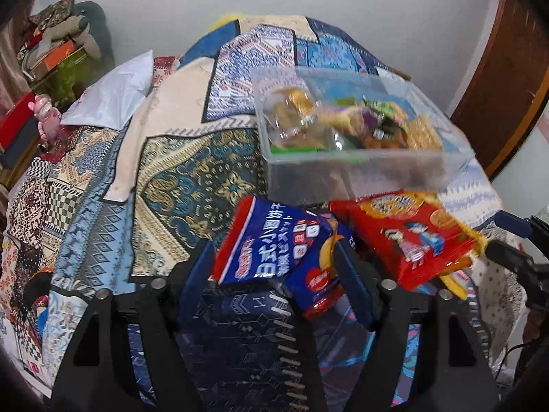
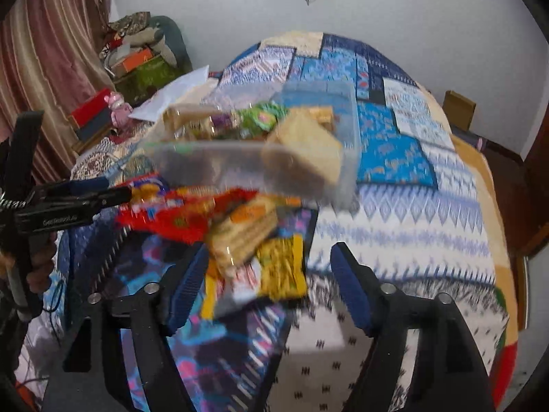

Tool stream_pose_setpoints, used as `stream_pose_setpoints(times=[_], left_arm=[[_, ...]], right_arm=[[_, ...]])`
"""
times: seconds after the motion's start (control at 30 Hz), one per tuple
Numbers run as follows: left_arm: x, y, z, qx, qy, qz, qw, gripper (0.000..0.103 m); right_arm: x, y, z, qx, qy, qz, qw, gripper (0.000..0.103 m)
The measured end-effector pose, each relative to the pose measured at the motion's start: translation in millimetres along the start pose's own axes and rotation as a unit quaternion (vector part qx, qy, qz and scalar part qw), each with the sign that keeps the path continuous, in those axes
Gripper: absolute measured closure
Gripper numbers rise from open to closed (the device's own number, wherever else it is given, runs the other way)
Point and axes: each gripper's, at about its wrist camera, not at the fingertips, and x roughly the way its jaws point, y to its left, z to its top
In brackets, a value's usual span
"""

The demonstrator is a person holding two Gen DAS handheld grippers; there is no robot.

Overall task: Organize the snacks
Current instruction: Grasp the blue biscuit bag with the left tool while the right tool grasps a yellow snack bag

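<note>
Left gripper [image 1: 274, 267]: my fingers are closed on the blue biscuit packet [image 1: 274, 250], which sits tilted between the pads.

Right gripper [image 2: 271, 281]: my fingers stand wide apart and hold nothing.

Clear bin [image 1: 360, 130]: on the patterned bedspread [image 1: 171, 171], already partly filled with wrapped snacks; from my left gripper it lies at about 1 o'clock, near, with its long side running across my view.

Red snack bag [image 1: 411, 237]: loose on the bedspread at 3 o'clock of the blue packet, just below the bin's near wall.

Yellow packet [image 2: 281, 267]: among a small pile between my right fingers, at 12 o'clock, blurred.

Nearer hand: I judge the left, already loaded, is the one to go to the bin.

Key relation: the packet must travel forward and slightly right, up over the near wall.
</note>
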Motion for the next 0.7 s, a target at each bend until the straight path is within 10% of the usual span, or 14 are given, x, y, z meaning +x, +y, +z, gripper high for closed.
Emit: stream_pose_setpoints(times=[0.5, 0.7], left_arm=[[51, -2, 5, -0.025, 0.028, -0.042, 0.9984, 0.010], [44, -19, -2, -0.001, -0.001, -0.028, 0.9996, 0.024]], right_arm=[[44, 7, -13, 0.007, 0.039, 0.015, 0.999, 0.022], [41, 5, -15, 0.013, 0.031, 0.026, 0.999, 0.059]])
